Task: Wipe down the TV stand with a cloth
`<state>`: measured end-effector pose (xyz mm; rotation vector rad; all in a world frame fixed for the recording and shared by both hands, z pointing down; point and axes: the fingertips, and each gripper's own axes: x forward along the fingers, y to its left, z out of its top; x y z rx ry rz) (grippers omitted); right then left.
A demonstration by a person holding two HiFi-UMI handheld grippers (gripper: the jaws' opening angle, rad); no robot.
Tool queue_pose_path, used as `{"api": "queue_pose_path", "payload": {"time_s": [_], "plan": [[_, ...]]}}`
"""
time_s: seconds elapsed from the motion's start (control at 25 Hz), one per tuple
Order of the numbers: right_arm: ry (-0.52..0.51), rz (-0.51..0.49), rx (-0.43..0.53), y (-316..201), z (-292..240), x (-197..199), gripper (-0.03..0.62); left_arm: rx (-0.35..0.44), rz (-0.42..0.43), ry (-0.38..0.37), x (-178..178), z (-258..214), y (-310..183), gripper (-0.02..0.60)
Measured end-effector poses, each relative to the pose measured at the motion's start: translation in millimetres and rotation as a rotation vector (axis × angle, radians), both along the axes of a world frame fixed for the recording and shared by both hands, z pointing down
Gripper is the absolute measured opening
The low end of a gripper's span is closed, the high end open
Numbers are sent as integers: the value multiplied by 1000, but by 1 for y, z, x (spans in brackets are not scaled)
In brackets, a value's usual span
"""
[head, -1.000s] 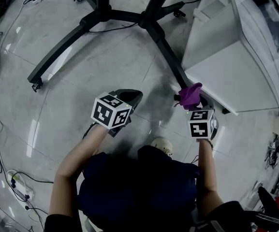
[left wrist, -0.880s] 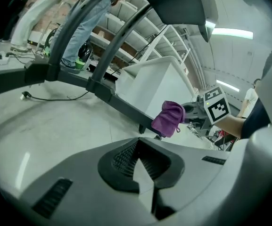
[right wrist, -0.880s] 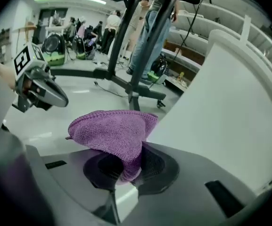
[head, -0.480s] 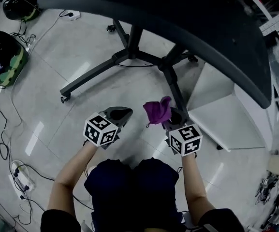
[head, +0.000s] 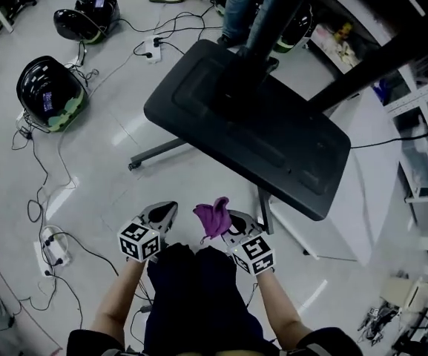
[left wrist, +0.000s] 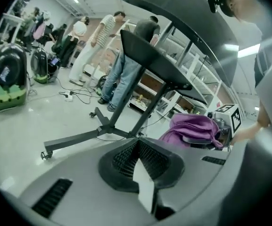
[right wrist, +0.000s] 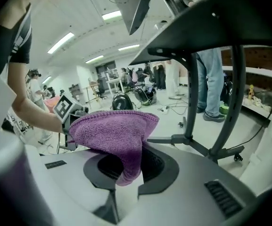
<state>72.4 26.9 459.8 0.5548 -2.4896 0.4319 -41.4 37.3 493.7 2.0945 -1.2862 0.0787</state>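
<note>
The TV stand's black tilted panel fills the middle of the head view, with its dark floor legs below. In the left gripper view the panel rises on slanted posts from a wheeled base. My right gripper is shut on a purple cloth, held up in the air short of the panel. The cloth drapes over the right jaws. My left gripper hovers beside it, jaws shut and empty. The cloth also shows to its right.
Two black helmets lie on the floor at left, with cables and a power strip. A white cabinet stands right of the stand. A person's legs are behind the panel; more people stand farther back.
Both grippers have come up from the stand's floor legs. The cloth has left the leg and moved left, now held in the air. The stand's black panel has come into view.
</note>
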Motion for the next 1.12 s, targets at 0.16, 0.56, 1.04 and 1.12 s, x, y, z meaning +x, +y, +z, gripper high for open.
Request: {"api": "queue_pose_path", "payload": {"time_s": [0.16,0.56,1.04,1.12], "plan": [[-14,-51,-46,35,-65,-12,77,-50,-94,19,-7,-73,35,6],[-71,-75,-88,85,-247,-41,77,-8,-56,9,11,-274,68,6],[-309,454,24,86,-454,19,77,130,127,-65,37,-453,85,6],[-358,521,63,86,-480,31,77,158,136,-82,43,-476,84,6]]}}
